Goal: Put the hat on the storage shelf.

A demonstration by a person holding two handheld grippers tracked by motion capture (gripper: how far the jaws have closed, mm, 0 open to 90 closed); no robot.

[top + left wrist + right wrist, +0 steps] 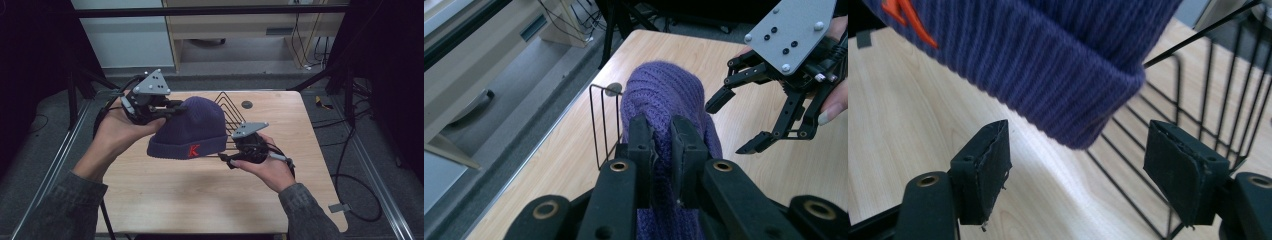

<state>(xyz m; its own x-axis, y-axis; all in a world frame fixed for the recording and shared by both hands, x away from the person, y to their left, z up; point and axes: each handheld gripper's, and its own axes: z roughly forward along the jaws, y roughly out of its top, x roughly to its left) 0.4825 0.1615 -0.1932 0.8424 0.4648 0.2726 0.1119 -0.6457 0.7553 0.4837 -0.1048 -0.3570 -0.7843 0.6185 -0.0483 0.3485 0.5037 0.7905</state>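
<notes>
A purple knit beanie [192, 127] with a red K on its cuff hangs above the wooden table [200, 200]. My left gripper [170, 107] is shut on the fabric at the crown; in the left gripper view the jaws [661, 135] pinch the purple knit [664, 95]. My right gripper [230, 159] stands open at the cuff's right end. In the right gripper view the cuff corner [1048, 60] hangs just above the gap between the wide-open jaws [1078, 145], not touching either pad. The left gripper view also shows the right gripper [734, 125] open beside the hat.
A black wire rack [227, 102] stands on the table behind and under the beanie, close to the right gripper [1208, 100]. A small dark disc [246, 104] lies near the far edge. Cables [350, 165] trail on the floor at the right.
</notes>
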